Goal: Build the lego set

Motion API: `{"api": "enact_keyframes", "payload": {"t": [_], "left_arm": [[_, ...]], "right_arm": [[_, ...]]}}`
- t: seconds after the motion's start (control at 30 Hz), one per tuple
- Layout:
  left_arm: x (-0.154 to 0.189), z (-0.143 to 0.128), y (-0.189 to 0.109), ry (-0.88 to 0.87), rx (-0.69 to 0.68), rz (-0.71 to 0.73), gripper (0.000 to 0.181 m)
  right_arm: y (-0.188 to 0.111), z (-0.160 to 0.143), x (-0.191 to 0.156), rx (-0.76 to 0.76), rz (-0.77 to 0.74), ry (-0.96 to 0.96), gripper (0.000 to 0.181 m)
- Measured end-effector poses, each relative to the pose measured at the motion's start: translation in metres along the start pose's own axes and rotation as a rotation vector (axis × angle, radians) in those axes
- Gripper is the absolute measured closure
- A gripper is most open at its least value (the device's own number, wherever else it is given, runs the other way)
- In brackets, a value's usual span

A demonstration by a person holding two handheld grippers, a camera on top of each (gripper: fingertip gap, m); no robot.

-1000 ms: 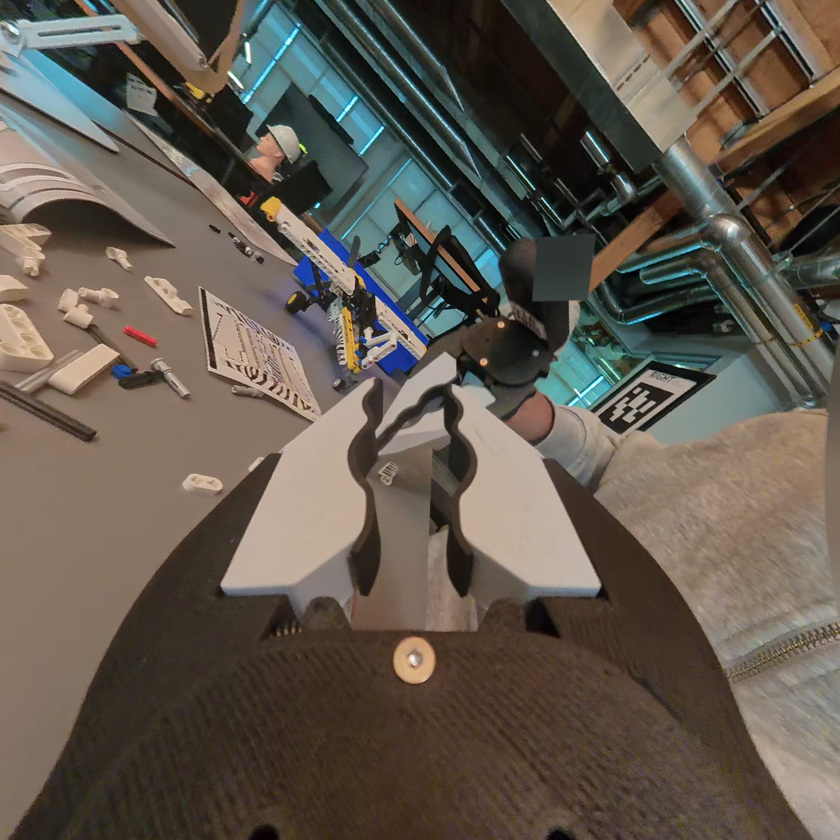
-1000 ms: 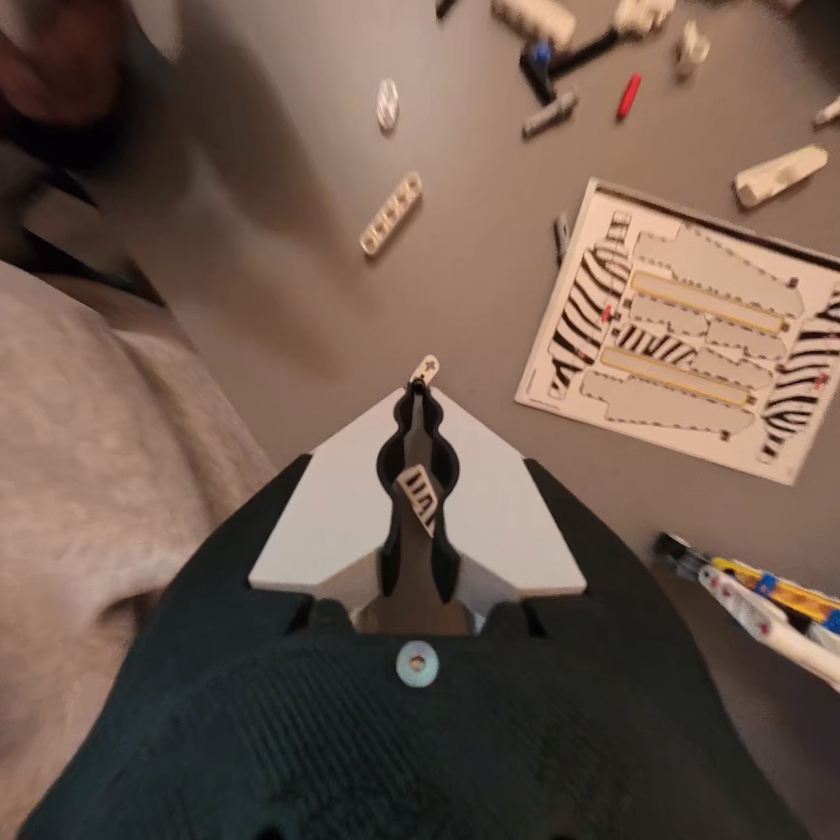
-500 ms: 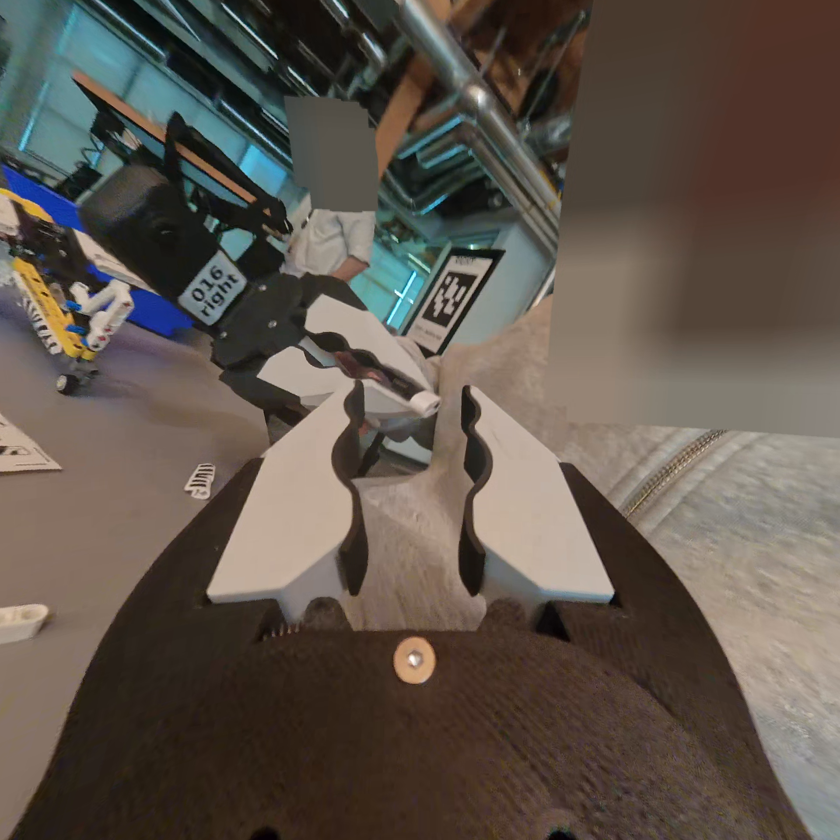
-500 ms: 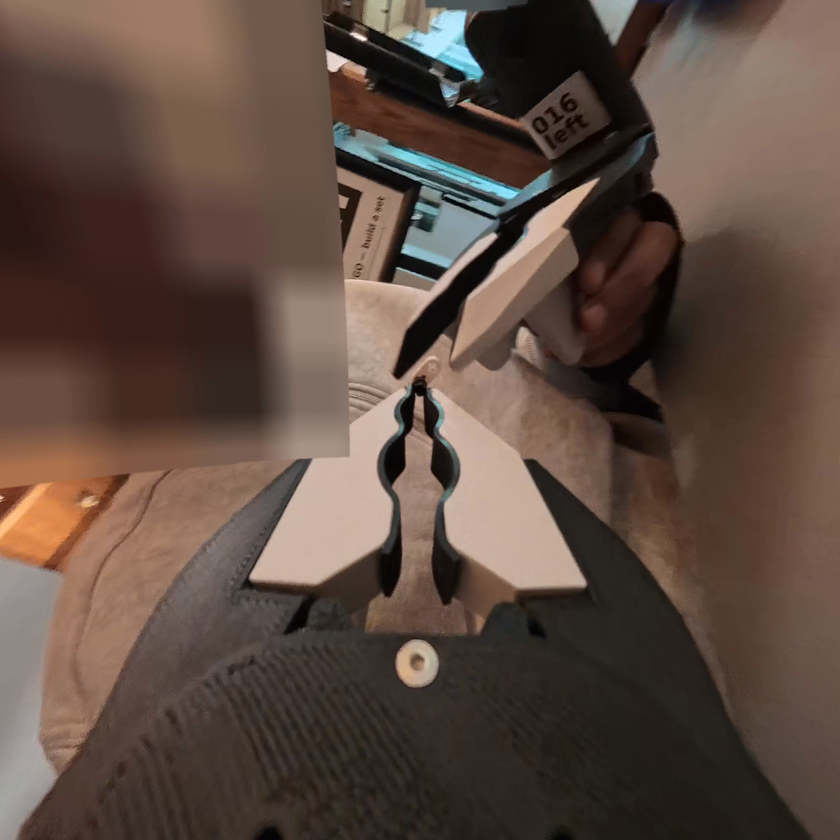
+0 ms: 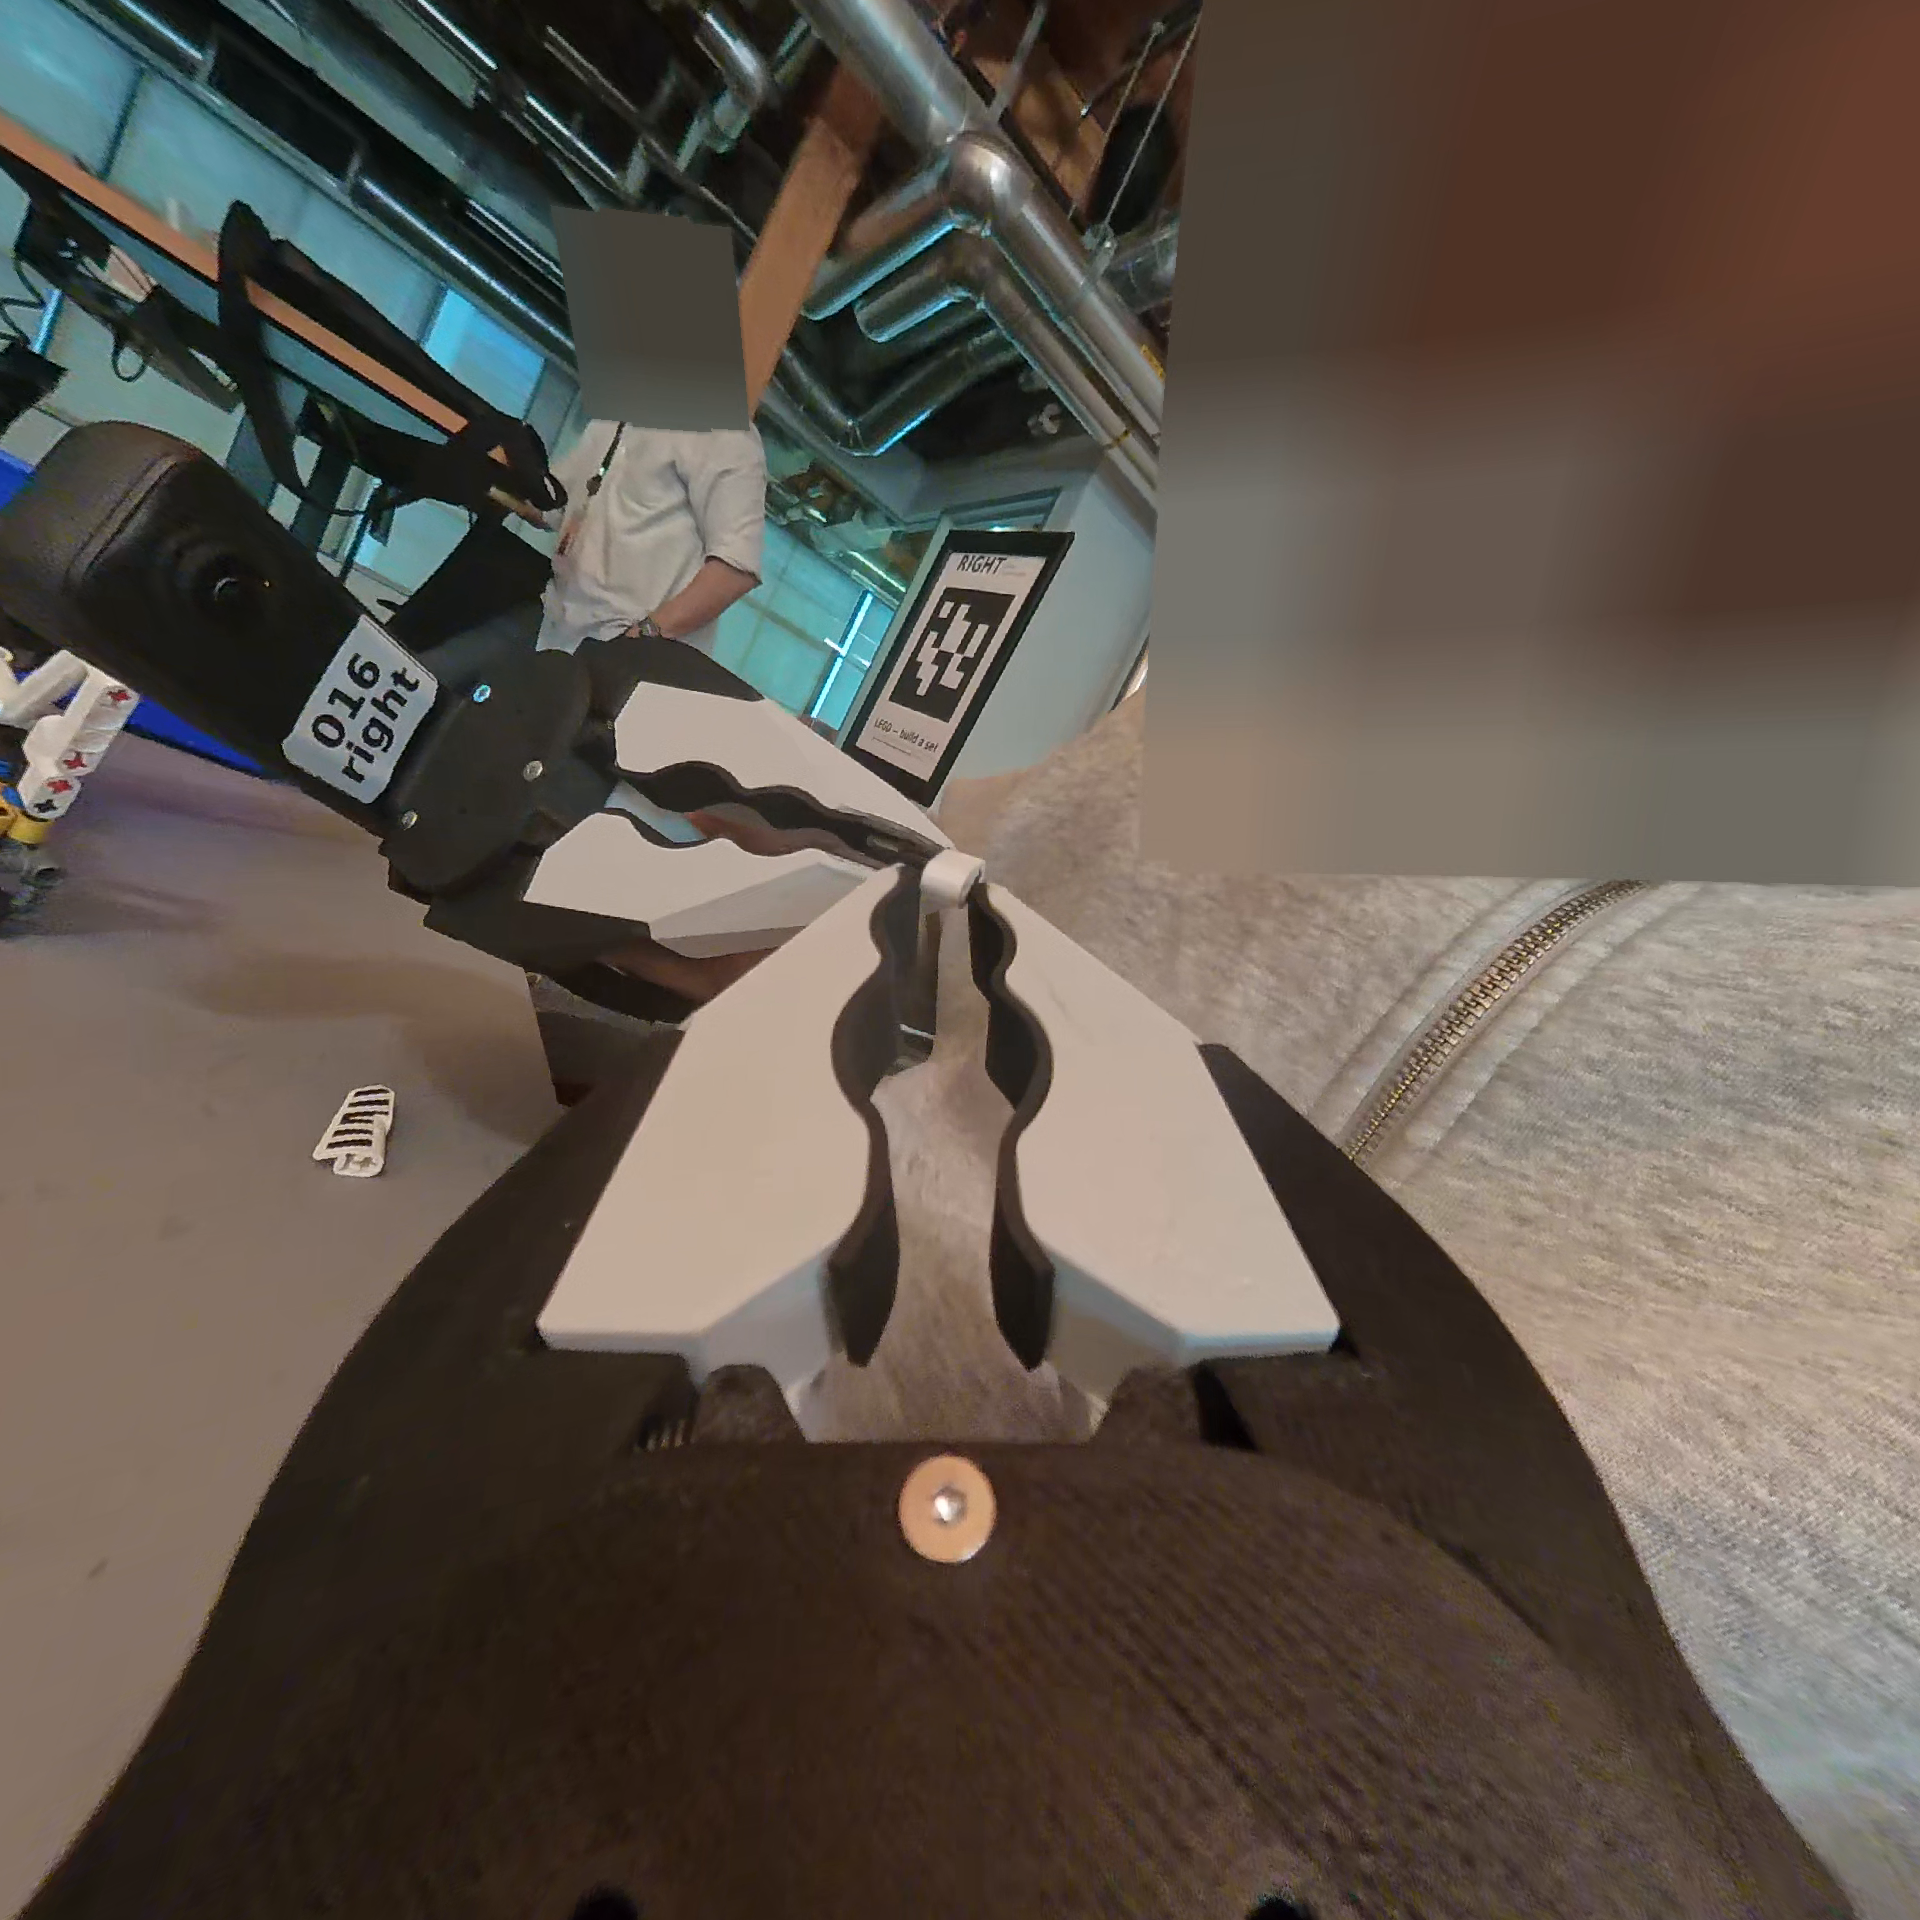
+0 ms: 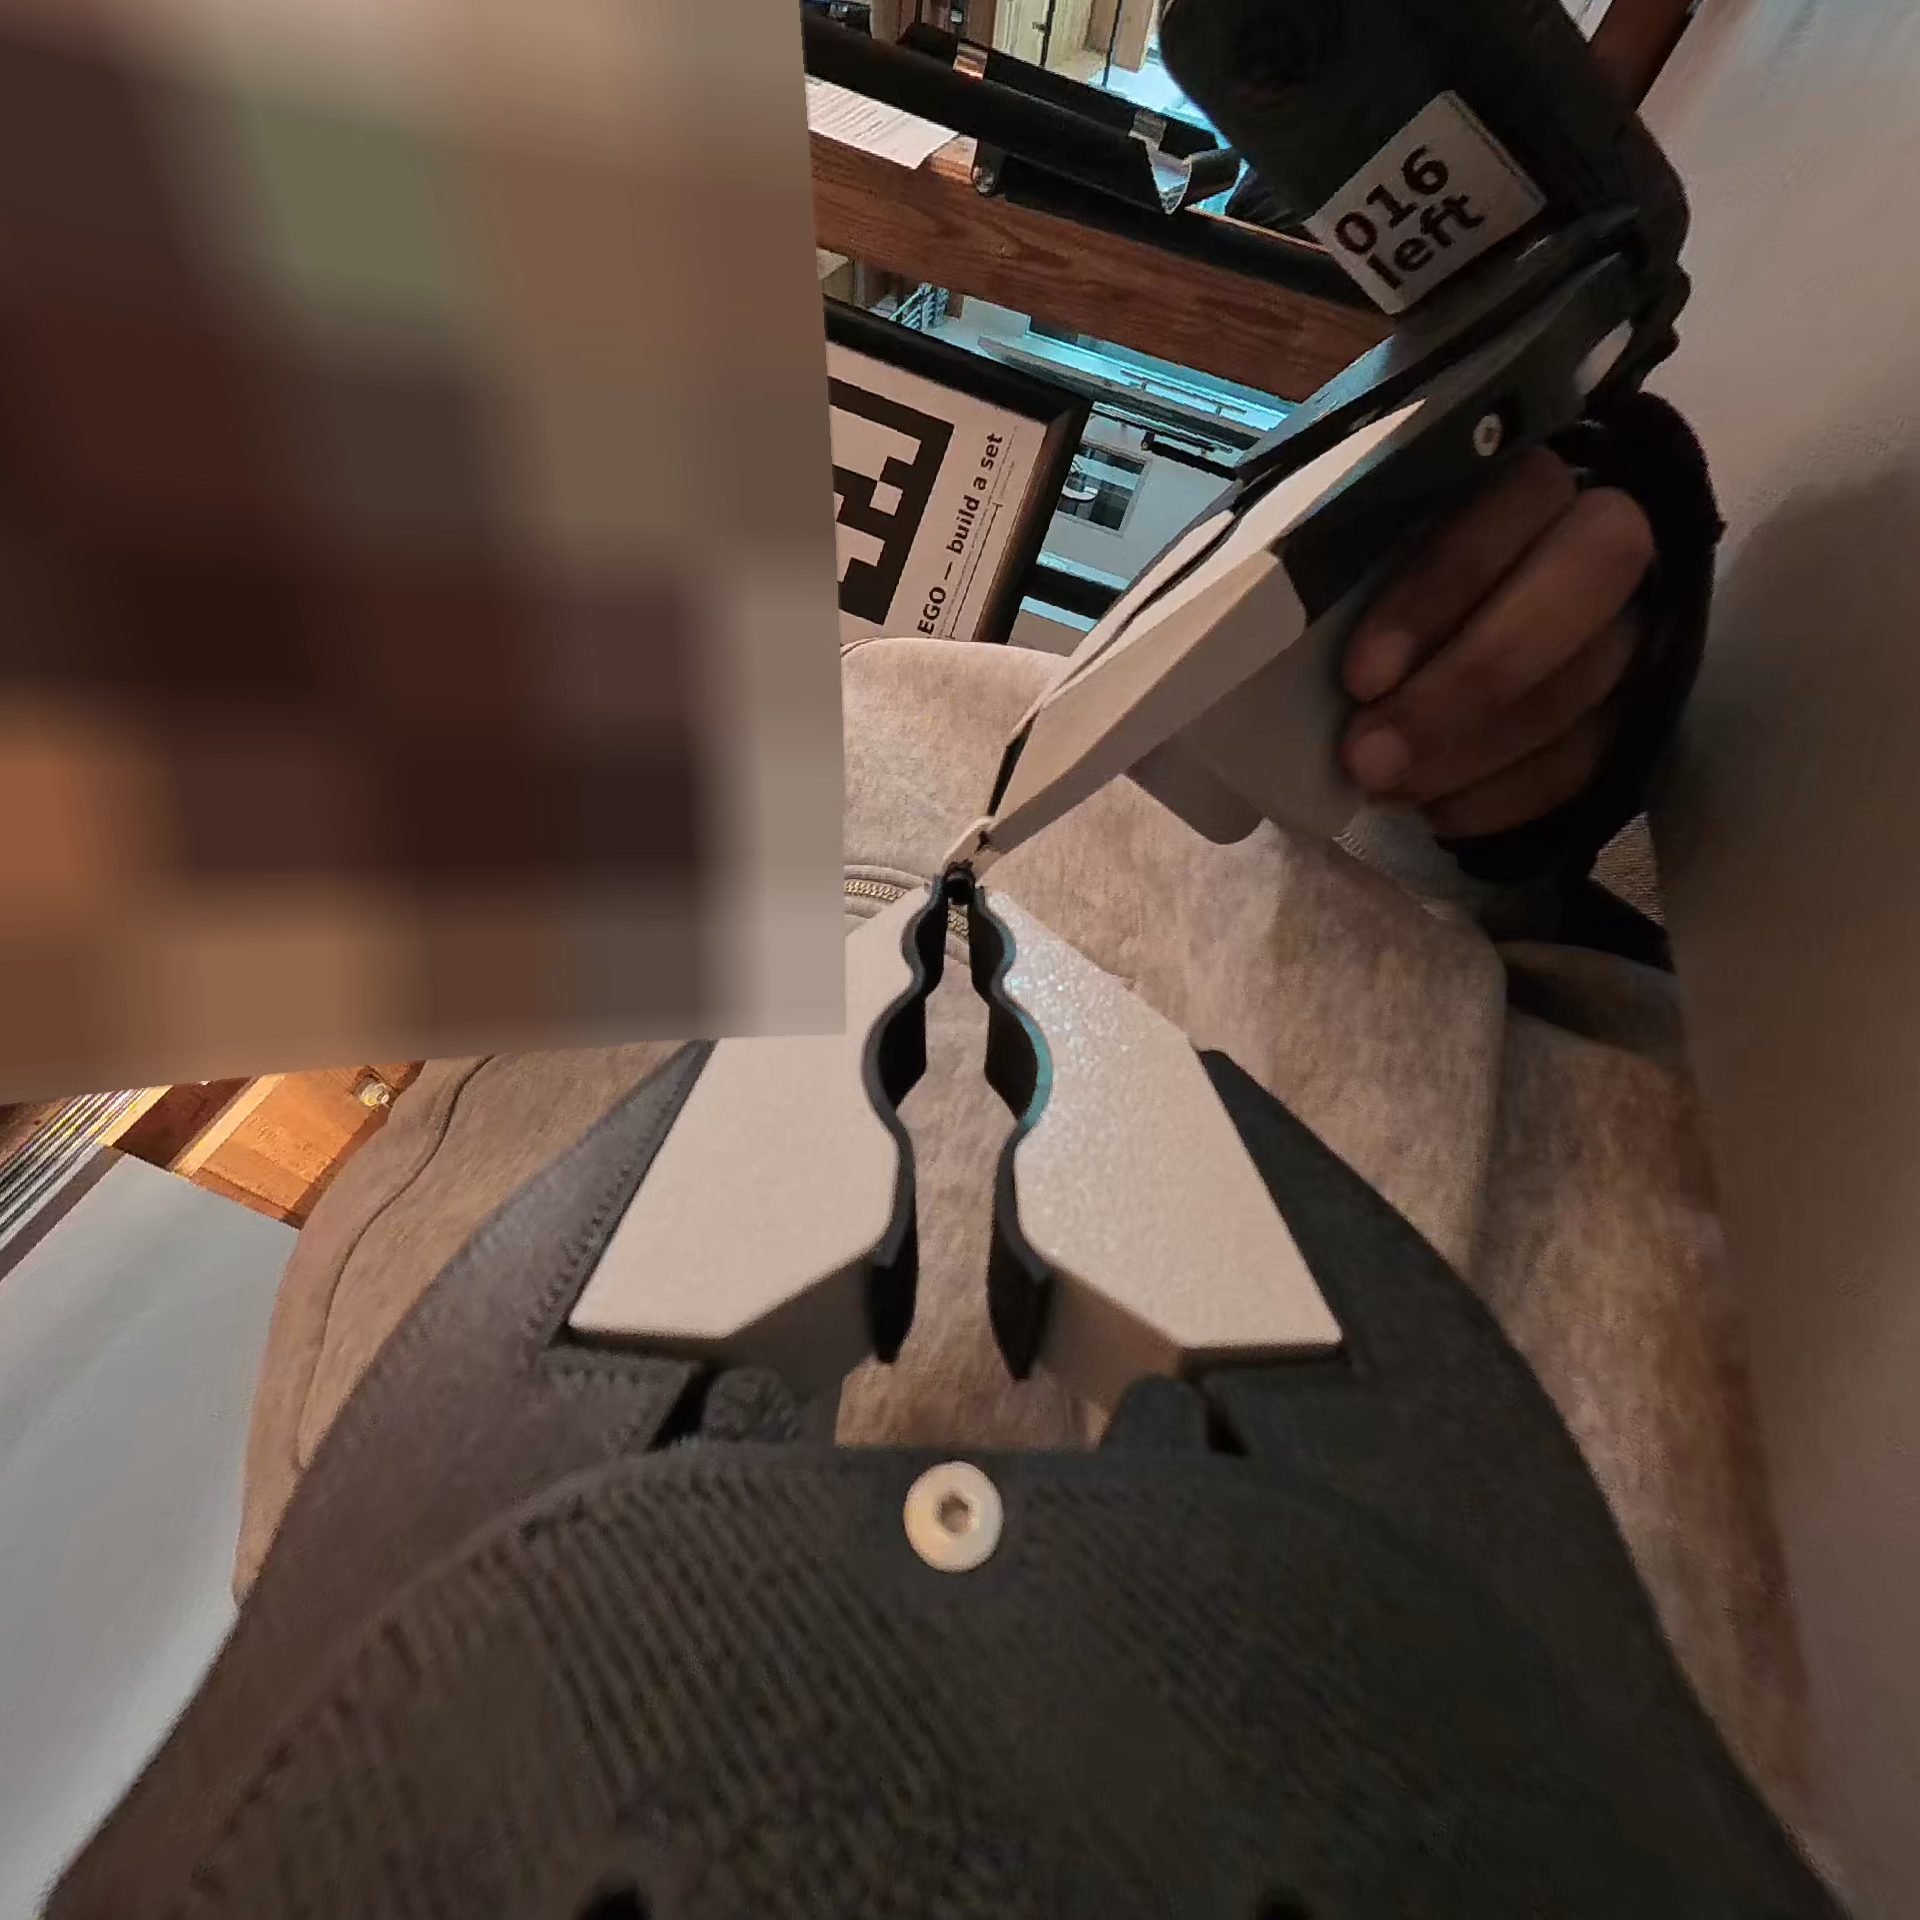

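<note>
A small white lego piece point(image 5: 954, 878) is held in the air in front of a grey hoodie point(image 5: 1558, 1143). My right gripper point(image 6: 961, 891) is shut on it at its very tips. In the left wrist view the right gripper point(image 5: 914, 847) reaches in from the left. My left gripper point(image 5: 935, 906) has its tips closed in on the same piece from the other side. In the right wrist view the left gripper point(image 6: 987, 831) comes in from the upper right, and the piece point(image 6: 971, 836) shows where the two sets of tips meet.
A small white striped piece point(image 5: 358, 1132) lies on the grey table point(image 5: 156, 1195). Part of a built model point(image 5: 52, 748) stands at the far left. A person point(image 5: 655, 540) and a framed marker sign point(image 5: 961, 665) are behind. My two grippers' fingertips are within a few centimetres of each other. Left tips and right tips are each some 25 centimetres from the built model point(image 5: 52, 748).
The right gripper lifted the white piece off the table to chest height. The left gripper, open half a second ago, moved up to the piece and closed its tips on it.
</note>
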State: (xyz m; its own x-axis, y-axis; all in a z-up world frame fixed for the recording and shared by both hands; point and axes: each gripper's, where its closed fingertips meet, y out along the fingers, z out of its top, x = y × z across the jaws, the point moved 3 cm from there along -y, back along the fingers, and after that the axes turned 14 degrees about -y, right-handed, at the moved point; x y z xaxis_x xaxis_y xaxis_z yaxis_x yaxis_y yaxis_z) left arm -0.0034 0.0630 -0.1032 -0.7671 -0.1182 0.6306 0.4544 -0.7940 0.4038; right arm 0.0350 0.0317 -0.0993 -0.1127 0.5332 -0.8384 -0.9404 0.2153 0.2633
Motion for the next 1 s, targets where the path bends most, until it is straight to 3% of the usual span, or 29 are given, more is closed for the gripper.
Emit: {"api": "enact_keyframes", "payload": {"t": [0.1,0.2,0.33,0.43,0.53,0.77,0.93,1.0], "left_arm": [[-0.001,0.002,-0.001,0.018,0.007,0.022,0.175],[-0.004,0.009,-0.007,0.049,0.059,0.067,0.175],[-0.016,0.017,-0.013,0.077,0.111,0.191,0.176],[-0.024,0.024,-0.02,0.083,0.17,0.276,0.175],[-0.025,0.03,-0.028,0.076,0.227,0.295,0.176],[-0.027,0.029,-0.031,0.098,0.213,0.349,0.176],[-0.031,0.027,-0.028,0.093,0.191,0.368,0.176],[-0.033,0.026,-0.027,0.087,0.182,0.37,0.176]], "right_arm": [[-0.002,0.003,0.001,0.028,-0.017,-0.019,0.178],[-0.016,0.018,0.013,0.109,-0.189,-0.129,0.163],[-0.033,0.035,0.017,0.092,-0.52,-0.51,0.144],[-0.027,0.039,0.007,0.046,-0.653,-0.826,0.133],[-0.022,0.036,0.015,-0.004,-0.764,-1.01,0.13],[-0.018,0.04,0.03,0.117,-0.732,-1.148,0.137],[-0.028,0.04,0.023,0.124,-0.72,-1.173,0.156],[-0.03,0.04,0.022,0.118,-0.724,-1.173,0.154]]}}
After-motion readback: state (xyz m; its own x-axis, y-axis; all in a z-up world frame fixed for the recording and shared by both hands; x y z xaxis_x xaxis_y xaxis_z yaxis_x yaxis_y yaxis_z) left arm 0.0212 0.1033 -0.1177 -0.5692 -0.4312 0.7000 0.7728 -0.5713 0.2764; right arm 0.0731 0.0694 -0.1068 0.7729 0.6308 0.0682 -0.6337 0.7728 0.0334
